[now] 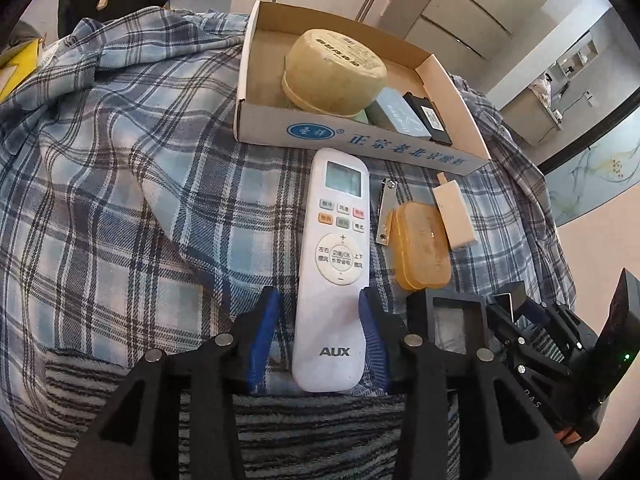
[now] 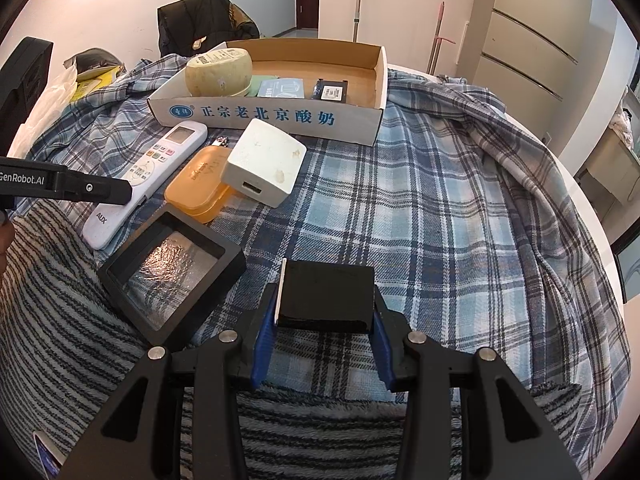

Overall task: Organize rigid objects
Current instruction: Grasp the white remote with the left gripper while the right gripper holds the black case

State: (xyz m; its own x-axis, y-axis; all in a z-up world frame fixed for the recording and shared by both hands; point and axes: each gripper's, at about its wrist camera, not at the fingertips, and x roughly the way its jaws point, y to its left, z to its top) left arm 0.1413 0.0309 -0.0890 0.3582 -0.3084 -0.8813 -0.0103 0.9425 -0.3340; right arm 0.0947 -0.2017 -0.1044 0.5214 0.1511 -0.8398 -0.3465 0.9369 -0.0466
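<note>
Nail clipper point(image 1: 386, 210) apparently, half hidden.

Right hand-held gripper point(image 2: 324, 320) apparently clamping black box point(image 2: 326, 296), plaid cloth point(image 2: 420, 220)

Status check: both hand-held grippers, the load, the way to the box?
Left hand-held gripper straddles white remote, gap on one side. Right hand-held gripper shut on black box. Cardboard box ahead; charger, orange case lie between.

Home bedroom, plaid bedding point(image 2: 420, 208), wardrobe point(image 2: 532, 52)
</note>
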